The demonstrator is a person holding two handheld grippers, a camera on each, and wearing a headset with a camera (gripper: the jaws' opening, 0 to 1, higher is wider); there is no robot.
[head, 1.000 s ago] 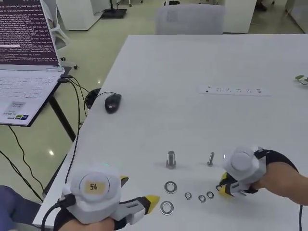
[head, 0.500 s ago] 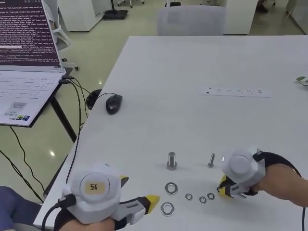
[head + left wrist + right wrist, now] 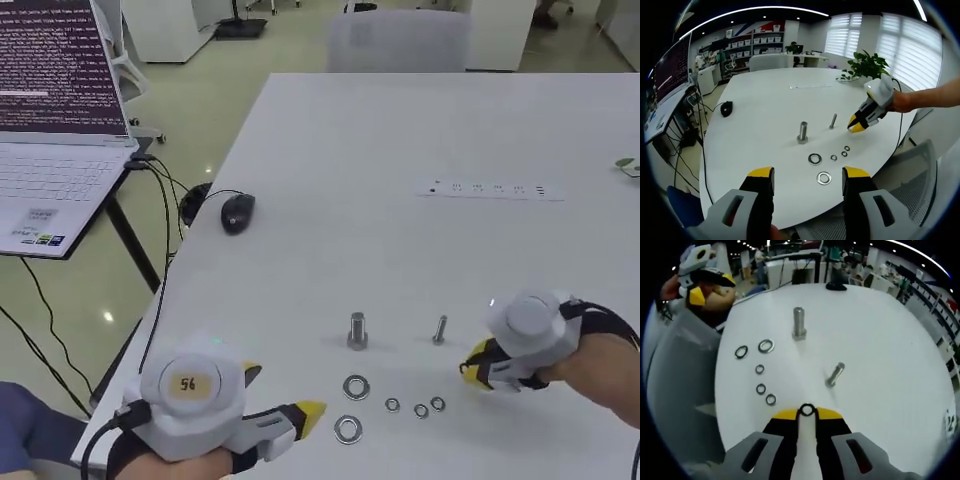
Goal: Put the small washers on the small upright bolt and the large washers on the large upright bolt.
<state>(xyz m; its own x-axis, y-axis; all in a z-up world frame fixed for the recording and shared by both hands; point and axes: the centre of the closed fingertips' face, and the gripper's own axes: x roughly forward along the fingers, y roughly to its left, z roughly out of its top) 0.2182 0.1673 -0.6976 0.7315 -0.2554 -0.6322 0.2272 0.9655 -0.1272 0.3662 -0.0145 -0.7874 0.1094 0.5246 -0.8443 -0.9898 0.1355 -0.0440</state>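
The large upright bolt [image 3: 357, 330] and the small upright bolt [image 3: 439, 330] stand near the table's front edge. Two large washers [image 3: 355, 386] [image 3: 348, 430] and three small washers [image 3: 421, 410] lie flat in front of them. My right gripper [image 3: 472, 370] hovers to the right of the small washers and the small bolt [image 3: 834, 374], shut on a small washer [image 3: 807, 410] at its tips. My left gripper [image 3: 807, 176] is open and low at the front edge, with one large washer [image 3: 824, 177] lying just ahead between its jaws.
A black mouse [image 3: 236, 212] and its cable lie at the table's left edge. A white power strip [image 3: 488, 189] lies further back. An open laptop [image 3: 55, 120] sits on a side stand to the left. A chair [image 3: 398, 40] stands behind the table.
My right gripper has drawn back to the right and away from the small washers. The left gripper has sunk slightly towards the front edge.
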